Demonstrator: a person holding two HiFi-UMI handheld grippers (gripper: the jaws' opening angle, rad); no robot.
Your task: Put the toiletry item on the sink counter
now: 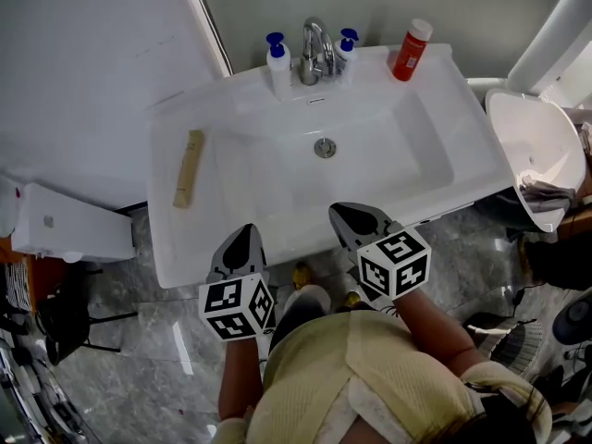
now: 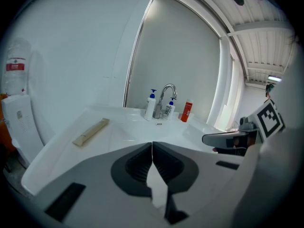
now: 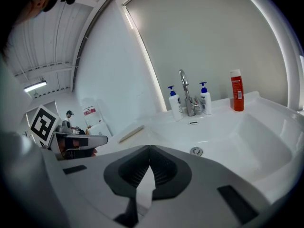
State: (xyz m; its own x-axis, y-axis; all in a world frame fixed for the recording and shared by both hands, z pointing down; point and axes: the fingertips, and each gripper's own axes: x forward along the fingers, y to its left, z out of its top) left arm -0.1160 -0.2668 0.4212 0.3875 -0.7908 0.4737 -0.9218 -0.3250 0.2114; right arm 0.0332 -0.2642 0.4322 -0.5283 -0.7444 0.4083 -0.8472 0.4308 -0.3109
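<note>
A beige flat bar-shaped item [image 1: 189,168] lies on the left ledge of the white sink counter [image 1: 176,248]; the left gripper view also shows the beige item [image 2: 91,131]. A red bottle with a white cap [image 1: 410,51] stands at the back right corner. My left gripper [image 1: 245,231] hovers over the counter's front edge, jaws shut and empty, as the left gripper [image 2: 152,144] shows in its own view. My right gripper [image 1: 348,214] is beside it over the basin's front rim, and the right gripper [image 3: 150,147] is likewise shut on nothing.
A chrome faucet [image 1: 314,49] stands at the back with a blue-topped white pump bottle [image 1: 277,63] on its left and another pump bottle [image 1: 347,48] on its right. The drain [image 1: 325,148] marks the basin's middle. A toilet [image 1: 532,146] is at the right, a white box [image 1: 65,225] at the left.
</note>
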